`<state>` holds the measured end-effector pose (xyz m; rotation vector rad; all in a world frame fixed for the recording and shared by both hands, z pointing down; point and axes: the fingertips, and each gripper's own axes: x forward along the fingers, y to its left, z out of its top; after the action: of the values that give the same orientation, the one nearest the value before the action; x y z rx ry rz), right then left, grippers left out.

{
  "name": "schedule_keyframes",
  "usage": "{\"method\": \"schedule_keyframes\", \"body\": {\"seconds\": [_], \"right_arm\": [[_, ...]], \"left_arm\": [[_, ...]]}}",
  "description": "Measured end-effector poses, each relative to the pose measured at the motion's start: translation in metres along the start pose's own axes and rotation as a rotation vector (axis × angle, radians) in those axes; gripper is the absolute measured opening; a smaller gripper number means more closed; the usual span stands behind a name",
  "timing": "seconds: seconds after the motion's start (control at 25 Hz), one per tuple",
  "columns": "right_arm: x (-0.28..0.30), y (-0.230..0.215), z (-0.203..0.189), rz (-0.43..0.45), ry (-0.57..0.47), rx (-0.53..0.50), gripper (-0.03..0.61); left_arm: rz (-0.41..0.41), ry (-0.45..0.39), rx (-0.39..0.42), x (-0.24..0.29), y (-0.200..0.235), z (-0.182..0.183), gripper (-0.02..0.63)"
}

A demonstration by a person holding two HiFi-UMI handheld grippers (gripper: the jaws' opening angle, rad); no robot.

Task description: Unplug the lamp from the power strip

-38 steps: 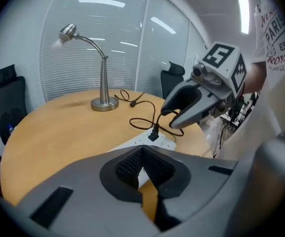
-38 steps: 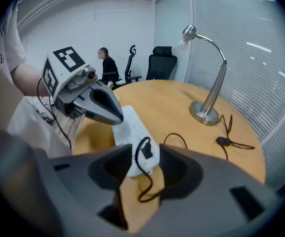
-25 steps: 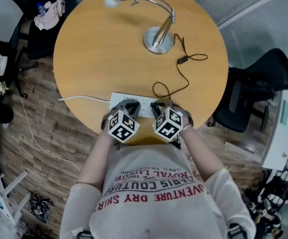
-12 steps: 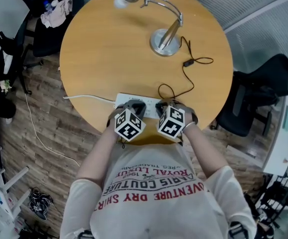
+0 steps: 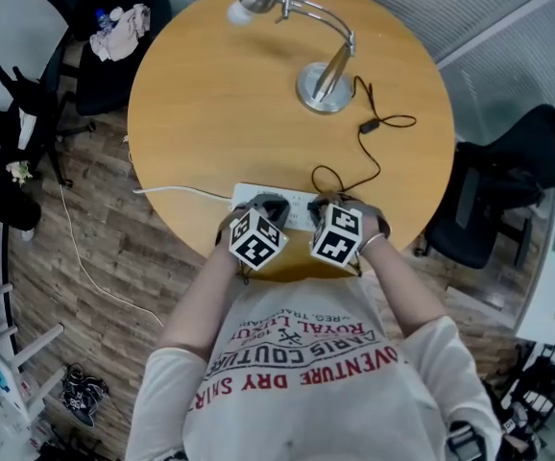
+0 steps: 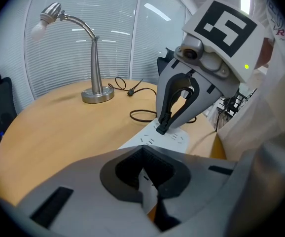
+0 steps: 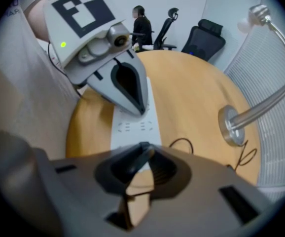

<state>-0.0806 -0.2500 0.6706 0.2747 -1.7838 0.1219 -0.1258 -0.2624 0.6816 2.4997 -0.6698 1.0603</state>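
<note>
A silver gooseneck lamp (image 5: 324,83) stands at the table's far side. Its black cord (image 5: 372,133) loops down to the white power strip (image 5: 297,209) near the front edge. My right gripper (image 6: 163,128) has its fingertips on either side of the black plug (image 6: 161,129) seated in the strip (image 6: 176,138), and its jaws are closing on it. My left gripper (image 7: 139,111) is shut, its joined tips pressed down on the strip (image 7: 132,127) beside the plug. In the head view the marker cubes hide most of both grippers (image 5: 268,204) (image 5: 325,206).
The strip's white cable (image 5: 177,190) runs left off the round table (image 5: 210,113) to the wood floor. Black office chairs stand at the right (image 5: 508,176) and the back left (image 5: 105,56). A person (image 7: 141,21) is far across the room.
The head view has drifted, so the table sits slightly further right and lower. Both grippers stay in place on the power strip.
</note>
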Motion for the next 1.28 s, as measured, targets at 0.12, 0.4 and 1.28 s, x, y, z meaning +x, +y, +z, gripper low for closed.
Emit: {"method": "schedule_keyframes", "body": {"seconds": [0.12, 0.4, 1.28], "right_arm": [[-0.008, 0.003, 0.003, 0.011, -0.005, 0.003, 0.071], [-0.068, -0.037, 0.034, -0.035, -0.096, 0.017, 0.071], [-0.14, -0.056, 0.058, -0.247, -0.762, 0.491, 0.072]], "left_arm": [[-0.006, 0.011, -0.004, 0.0, -0.002, -0.001, 0.029], [-0.011, 0.029, -0.006, 0.001, 0.0, -0.003, 0.029], [0.115, -0.527, -0.24, -0.141, 0.038, 0.105, 0.031]]}}
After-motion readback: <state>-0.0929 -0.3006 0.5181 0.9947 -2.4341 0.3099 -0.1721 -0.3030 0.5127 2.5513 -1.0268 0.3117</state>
